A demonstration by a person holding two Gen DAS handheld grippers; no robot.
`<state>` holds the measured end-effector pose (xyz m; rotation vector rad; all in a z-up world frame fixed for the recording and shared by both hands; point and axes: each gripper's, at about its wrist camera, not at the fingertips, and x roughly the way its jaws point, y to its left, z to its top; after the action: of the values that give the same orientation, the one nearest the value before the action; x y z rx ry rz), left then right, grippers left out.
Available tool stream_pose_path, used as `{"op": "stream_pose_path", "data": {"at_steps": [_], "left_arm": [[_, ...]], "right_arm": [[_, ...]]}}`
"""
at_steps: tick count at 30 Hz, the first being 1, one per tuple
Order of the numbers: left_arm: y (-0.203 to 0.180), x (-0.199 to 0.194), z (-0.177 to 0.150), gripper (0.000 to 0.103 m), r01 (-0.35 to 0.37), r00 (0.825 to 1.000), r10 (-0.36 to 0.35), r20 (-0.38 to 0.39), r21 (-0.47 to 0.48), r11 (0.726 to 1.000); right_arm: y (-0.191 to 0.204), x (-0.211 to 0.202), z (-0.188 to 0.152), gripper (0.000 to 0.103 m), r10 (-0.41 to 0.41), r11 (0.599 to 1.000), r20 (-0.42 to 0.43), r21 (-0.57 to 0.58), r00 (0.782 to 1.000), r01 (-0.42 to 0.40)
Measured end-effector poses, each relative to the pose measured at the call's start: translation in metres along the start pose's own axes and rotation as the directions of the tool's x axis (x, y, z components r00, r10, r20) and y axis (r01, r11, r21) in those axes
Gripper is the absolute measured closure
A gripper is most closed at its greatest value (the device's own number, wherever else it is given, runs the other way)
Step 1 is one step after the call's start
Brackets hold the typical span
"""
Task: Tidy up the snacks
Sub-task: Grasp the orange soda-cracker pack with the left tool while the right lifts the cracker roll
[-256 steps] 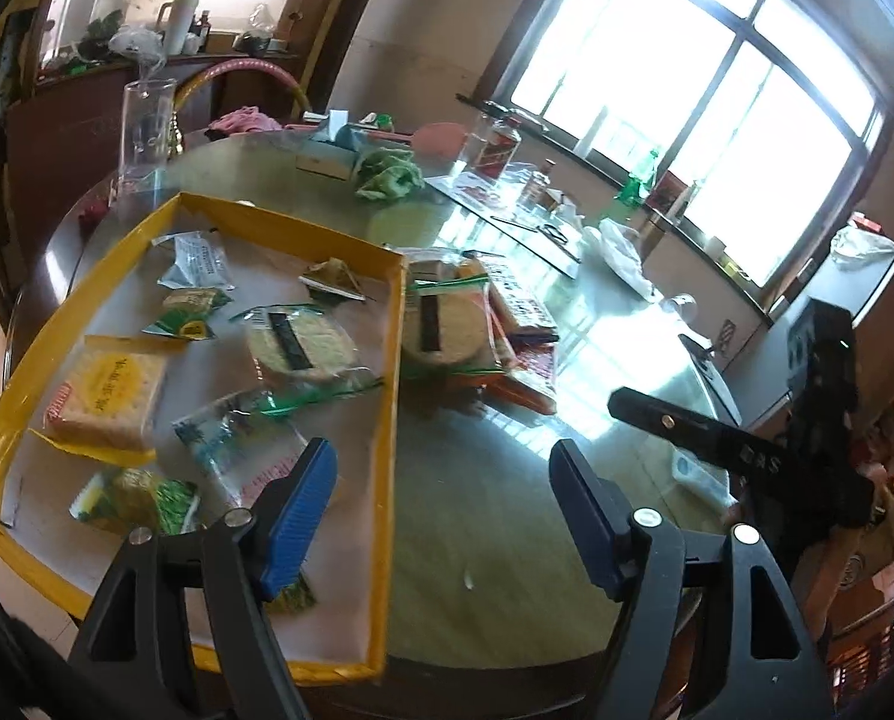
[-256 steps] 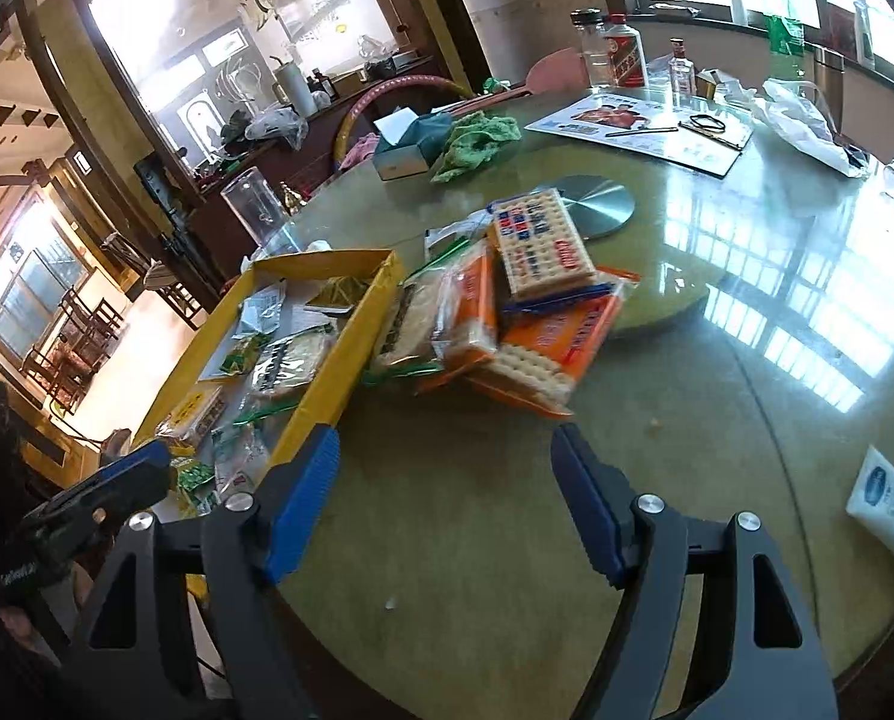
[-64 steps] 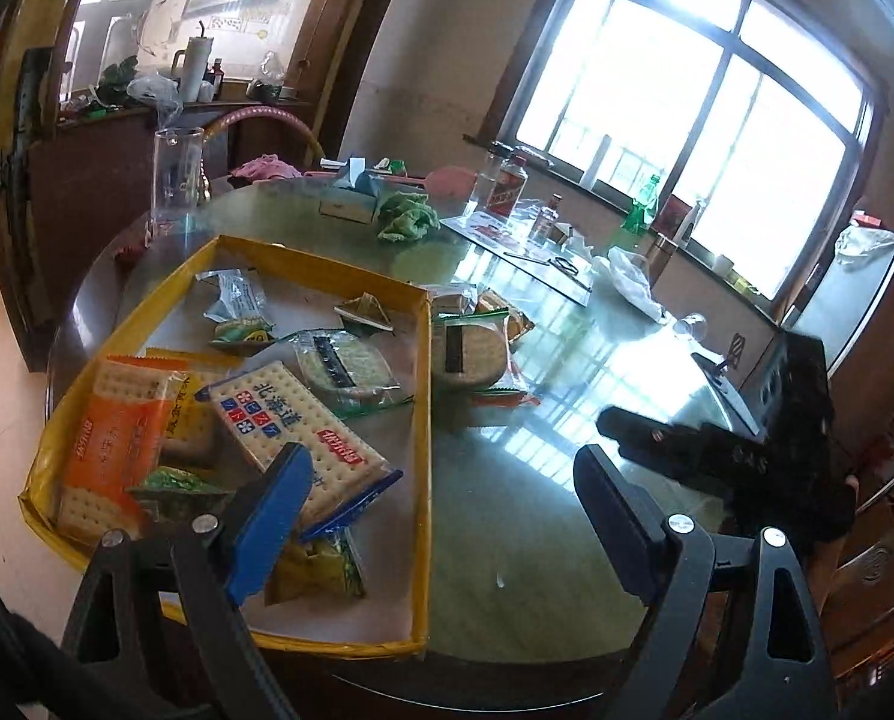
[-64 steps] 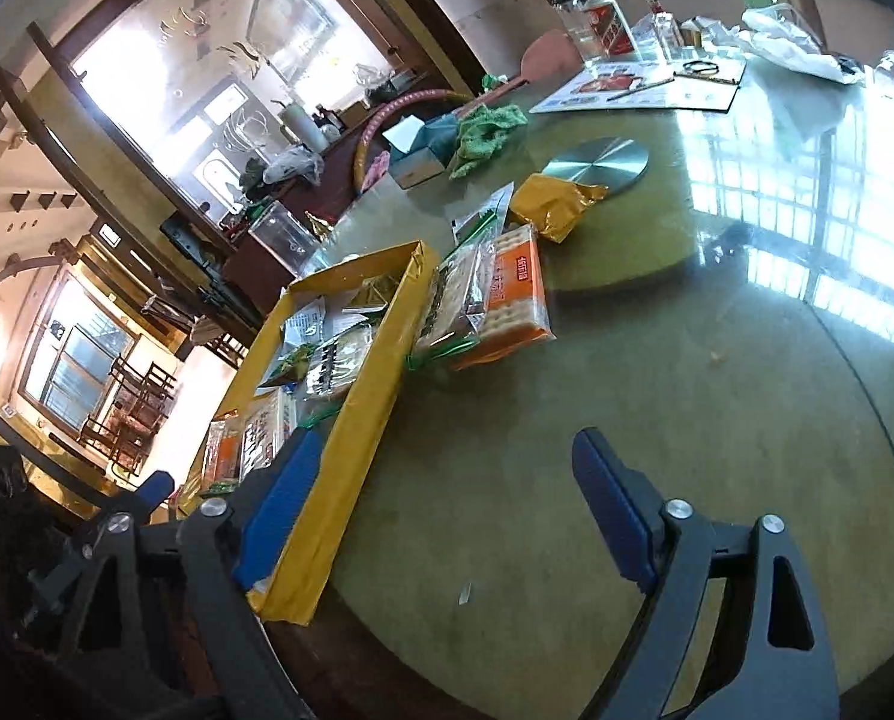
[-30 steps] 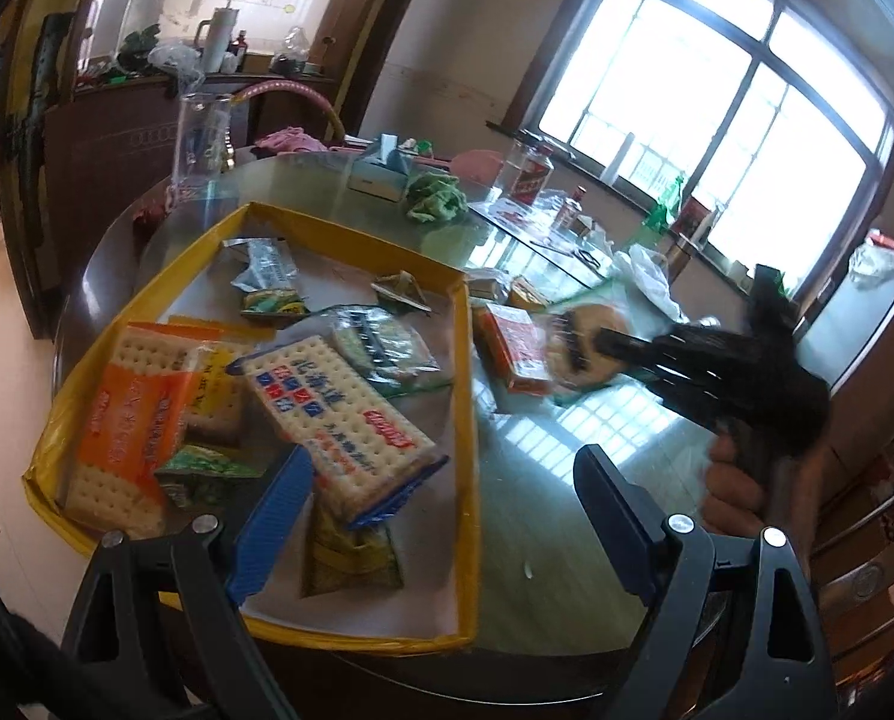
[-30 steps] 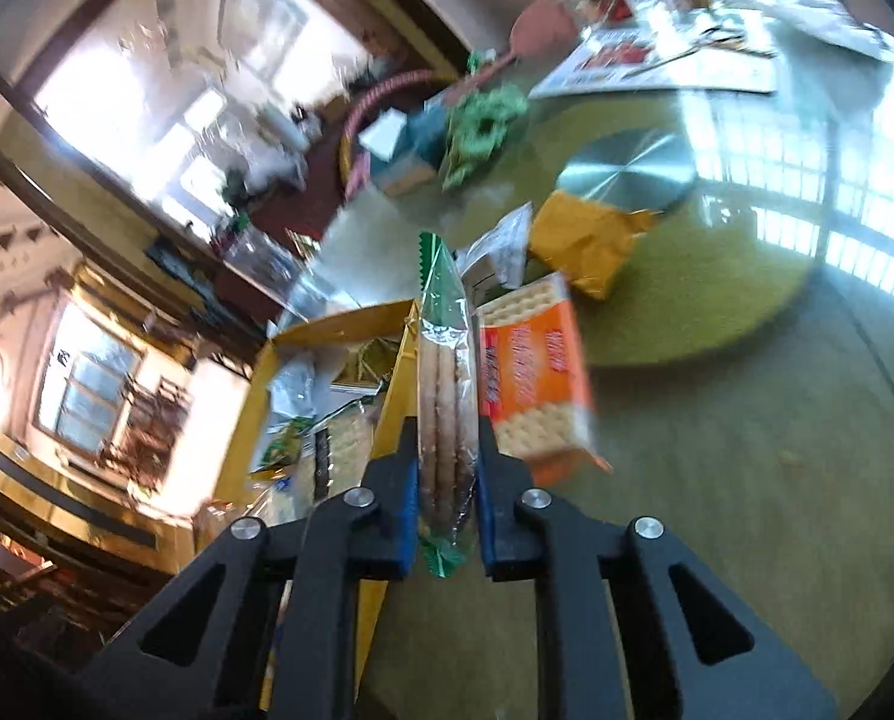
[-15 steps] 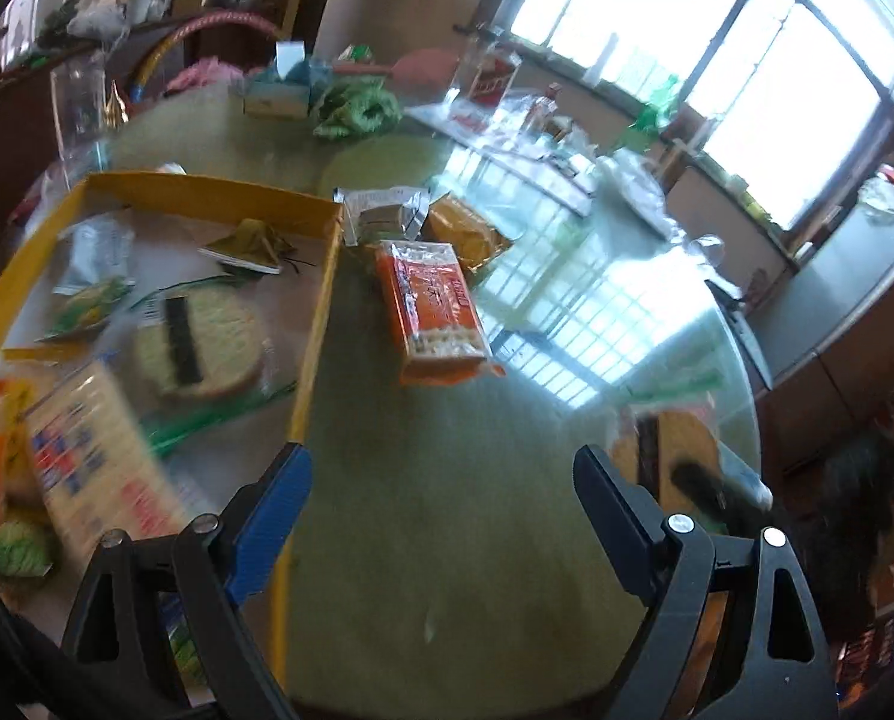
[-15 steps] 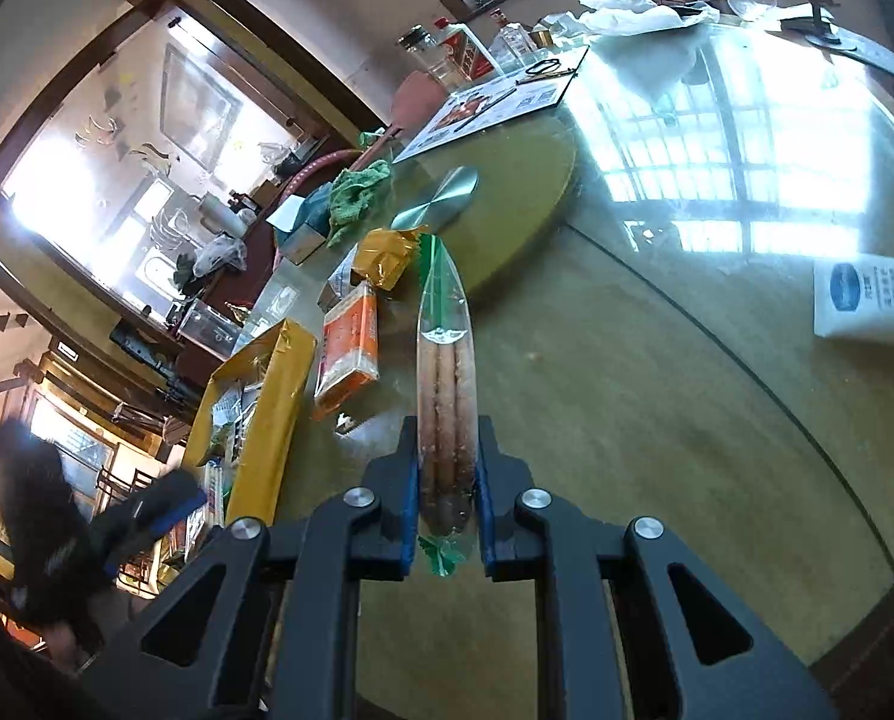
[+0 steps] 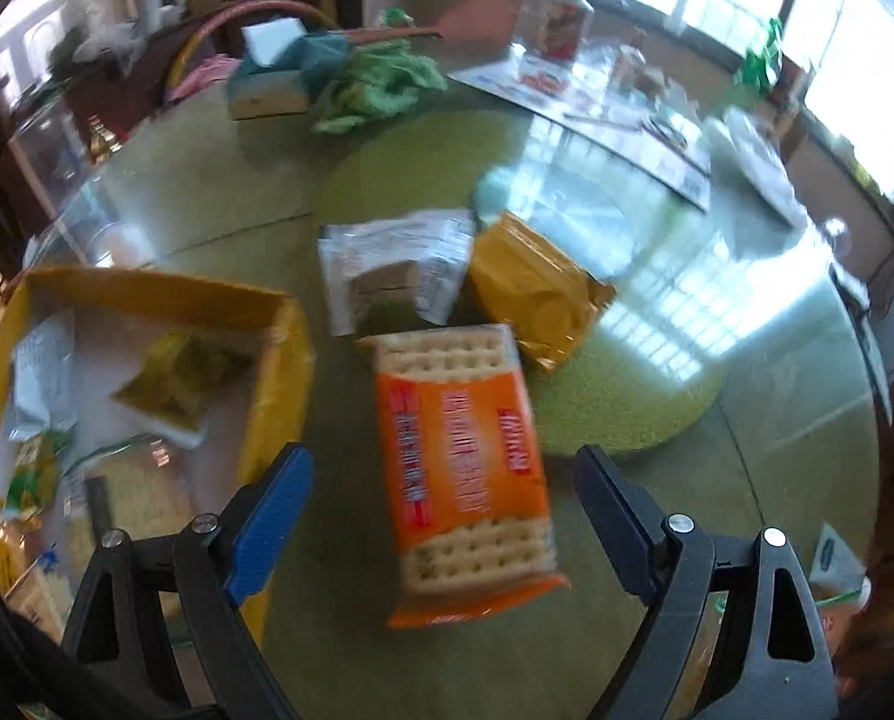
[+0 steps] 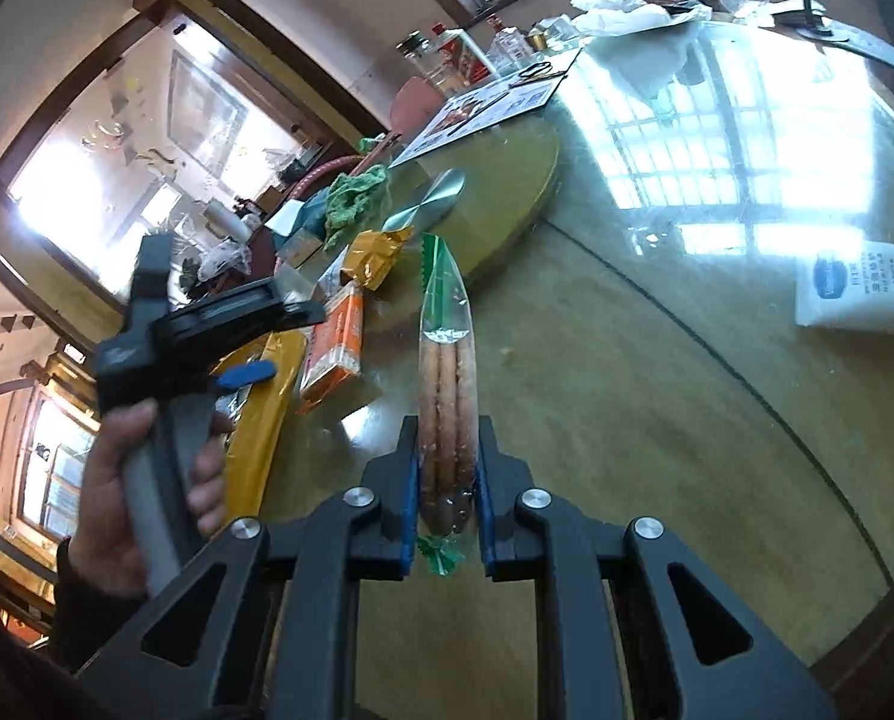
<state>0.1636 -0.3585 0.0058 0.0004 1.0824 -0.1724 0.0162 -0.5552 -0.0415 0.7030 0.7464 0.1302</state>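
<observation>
My left gripper [image 9: 441, 462] is open, pointing steeply down at an orange cracker pack [image 9: 465, 468] that lies flat on the glass table; the pack shows between the blue pads [image 9: 267, 510], which stand clear of it. In the right wrist view my right gripper [image 10: 447, 480] is shut on a round biscuit pack [image 10: 447, 384] in clear wrap with green ends, held on edge above the table. A yellow tray [image 9: 279, 372] with several snacks sits left of the orange pack. A white packet [image 9: 393, 270] and a mustard packet [image 9: 531, 294] lie just beyond it.
The round green turntable [image 9: 615, 396] takes the table's middle. Tissue box, green cloth [image 9: 381, 84], bottles and papers stand at the far side. A white tissue packet [image 10: 855, 294] lies to the right. A hand [image 10: 129, 480] holds the left gripper beside the tray [image 10: 267, 414].
The left gripper swung right from over the tray to above the orange cracker pack and tipped downward. The right gripper carried the biscuit pack away from the pile, then held still.
</observation>
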Motion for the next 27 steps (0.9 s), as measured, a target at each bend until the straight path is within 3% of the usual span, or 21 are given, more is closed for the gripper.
{"op": "stream_pose_path", "data": {"at_steps": [3,5,9,10,17,20,27], "left_arm": [[-0.007,0.013,-0.001,0.017,-0.045,0.999,0.046,-0.025,0.029,0.999],[-0.008,0.02,-0.004,0.028,-0.063,0.997,0.065,-0.042,0.041,0.997],[-0.01,0.013,-0.011,0.048,-0.1,0.995,0.1,-0.001,0.08,0.992],[-0.01,0.011,-0.014,0.049,-0.096,0.995,0.097,-0.009,0.085,0.992],[-0.009,-0.019,-0.067,0.049,-0.034,0.999,0.036,-0.01,0.168,0.985],[-0.002,-0.038,-0.087,0.05,0.035,0.999,-0.036,-0.001,0.154,0.987],[0.03,-0.103,-0.117,0.05,0.16,0.977,-0.171,0.13,0.095,0.983]], "right_arm": [[0.002,0.002,-0.001,0.086,0.006,1.0,-0.003,-0.006,1.0,-0.006],[0.002,0.003,-0.001,0.086,0.006,1.0,-0.002,-0.005,1.0,-0.006],[-0.001,0.005,0.0,0.086,0.015,1.0,-0.003,0.004,1.0,-0.015],[-0.002,0.006,0.0,0.086,0.017,1.0,-0.003,0.005,1.0,-0.017],[-0.001,0.002,-0.003,0.086,0.007,1.0,0.003,0.0,1.0,-0.007],[0.001,-0.003,-0.005,0.086,0.007,1.0,0.006,0.009,1.0,-0.007],[0.032,-0.017,-0.011,0.086,0.019,0.999,0.026,-0.039,0.999,-0.018]]}}
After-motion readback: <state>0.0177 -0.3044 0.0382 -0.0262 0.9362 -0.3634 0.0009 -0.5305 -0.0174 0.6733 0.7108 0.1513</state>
